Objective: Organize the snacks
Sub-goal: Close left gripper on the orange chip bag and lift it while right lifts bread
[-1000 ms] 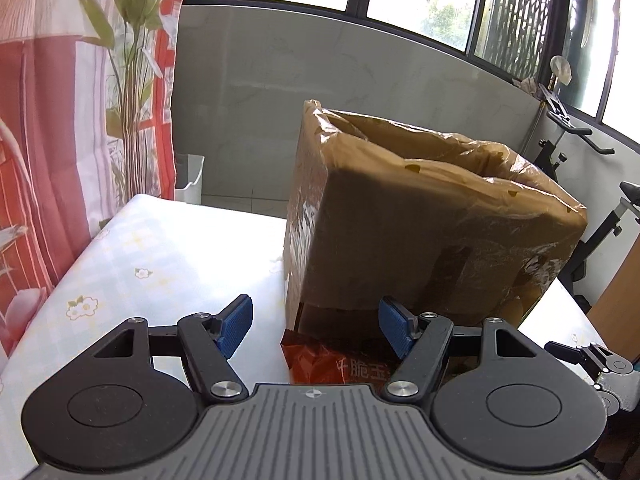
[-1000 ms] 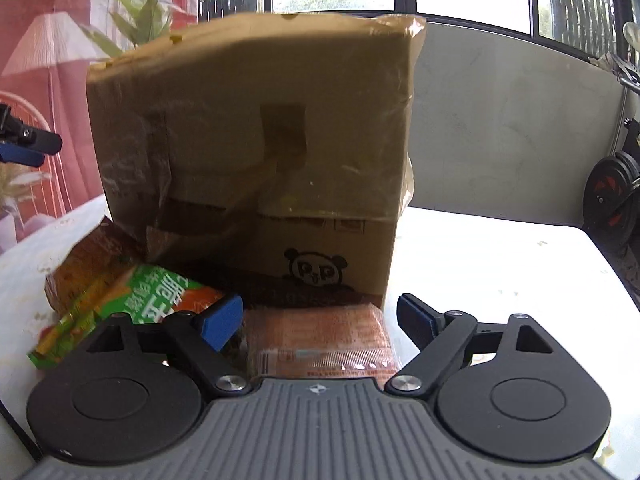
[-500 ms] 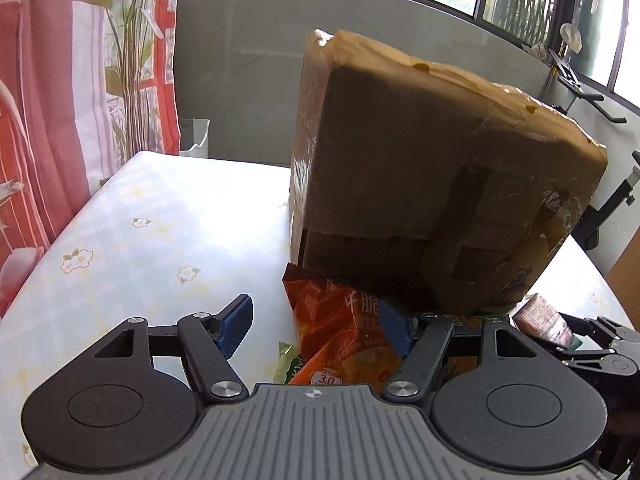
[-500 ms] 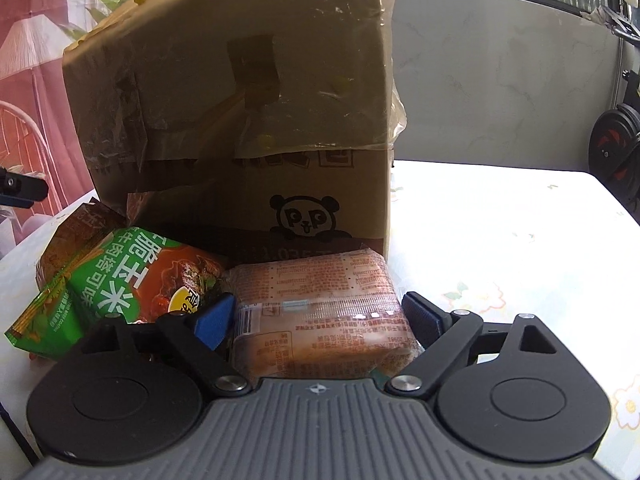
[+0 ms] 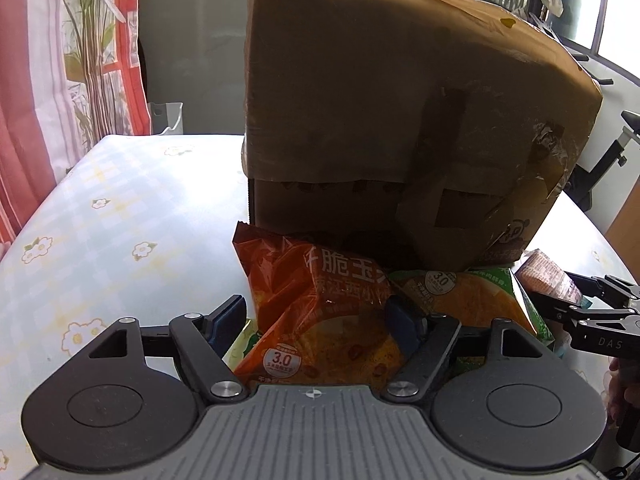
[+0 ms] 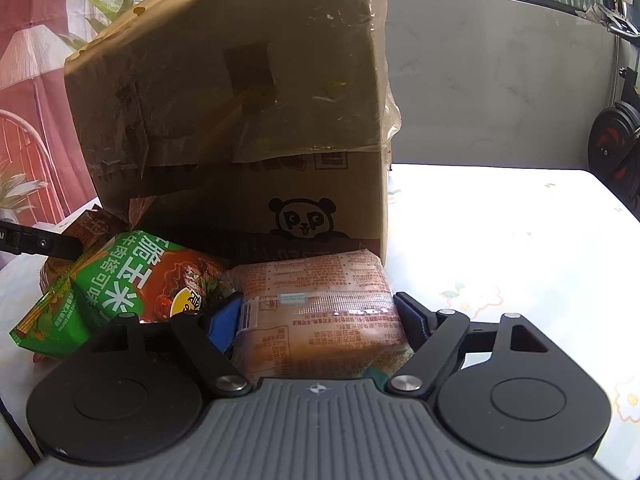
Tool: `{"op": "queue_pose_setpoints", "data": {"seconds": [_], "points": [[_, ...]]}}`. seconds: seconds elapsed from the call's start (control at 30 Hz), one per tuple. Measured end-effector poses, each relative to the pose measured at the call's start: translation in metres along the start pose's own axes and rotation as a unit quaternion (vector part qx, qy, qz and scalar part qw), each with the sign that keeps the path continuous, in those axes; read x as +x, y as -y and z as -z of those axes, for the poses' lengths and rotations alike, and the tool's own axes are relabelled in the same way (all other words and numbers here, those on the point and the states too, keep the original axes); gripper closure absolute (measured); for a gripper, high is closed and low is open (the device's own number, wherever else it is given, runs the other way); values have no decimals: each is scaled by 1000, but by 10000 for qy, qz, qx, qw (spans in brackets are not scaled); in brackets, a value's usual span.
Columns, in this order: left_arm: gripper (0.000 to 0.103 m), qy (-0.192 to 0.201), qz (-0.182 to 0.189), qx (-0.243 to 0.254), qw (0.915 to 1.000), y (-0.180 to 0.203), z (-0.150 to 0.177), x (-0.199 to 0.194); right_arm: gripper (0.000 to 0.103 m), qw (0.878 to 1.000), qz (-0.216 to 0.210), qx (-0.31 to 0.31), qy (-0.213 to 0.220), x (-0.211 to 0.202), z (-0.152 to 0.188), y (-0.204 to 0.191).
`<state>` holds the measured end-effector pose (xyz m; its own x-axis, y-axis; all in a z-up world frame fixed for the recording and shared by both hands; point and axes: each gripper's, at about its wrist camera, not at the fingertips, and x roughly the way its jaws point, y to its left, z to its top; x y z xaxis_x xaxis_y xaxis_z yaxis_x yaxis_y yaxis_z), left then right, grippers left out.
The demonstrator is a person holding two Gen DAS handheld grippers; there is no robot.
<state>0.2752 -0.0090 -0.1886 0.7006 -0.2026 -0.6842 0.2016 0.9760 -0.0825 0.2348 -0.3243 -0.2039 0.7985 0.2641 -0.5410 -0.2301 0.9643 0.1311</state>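
Note:
A tall taped cardboard box [image 5: 380,120] stands on the flowered tablecloth [image 5: 120,220], with snacks piled at its foot. My left gripper [image 5: 314,318] straddles an orange snack bag [image 5: 320,304]; its jaws are opening and the left pad stands clear of the bag. A green and orange bag [image 5: 472,300] lies to the right of it. My right gripper [image 6: 318,318] has a clear-wrapped reddish pack [image 6: 320,292] between its pads. Its jaws are closing and the pads sit at the pack's sides without squeezing it. The green bag [image 6: 132,280] and a green stick-snack box [image 6: 48,320] lie to its left.
The cardboard box [image 6: 240,100] rises right behind the snacks. A red-striped curtain [image 5: 48,100] and a plant hang past the table's left edge. A white bin [image 5: 166,118] and a grey wall lie beyond. Bare cloth [image 6: 500,240] stretches to the right of the box.
Both grippers sank toward the snack pile, so the box top left view. The left jaws spread wider over the orange bag. The right jaws narrowed around the reddish pack.

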Motion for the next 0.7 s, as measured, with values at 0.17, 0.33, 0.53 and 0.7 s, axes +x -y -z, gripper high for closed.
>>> {"op": "queue_pose_setpoints", "data": {"seconds": [0.17, 0.33, 0.53, 0.7], "points": [[20, -74, 7, -83, 9999, 5, 0, 15, 22, 10000, 13, -8, 2, 0, 0, -1], [16, -37, -35, -19, 10000, 8, 5, 20, 22, 10000, 10, 29, 9, 0, 0, -1], [21, 38, -17, -94, 9999, 5, 12, 12, 22, 10000, 21, 5, -7, 0, -1, -2], [29, 104, 146, -191, 9997, 5, 12, -6, 22, 10000, 21, 7, -7, 1, -1, -2]]}}
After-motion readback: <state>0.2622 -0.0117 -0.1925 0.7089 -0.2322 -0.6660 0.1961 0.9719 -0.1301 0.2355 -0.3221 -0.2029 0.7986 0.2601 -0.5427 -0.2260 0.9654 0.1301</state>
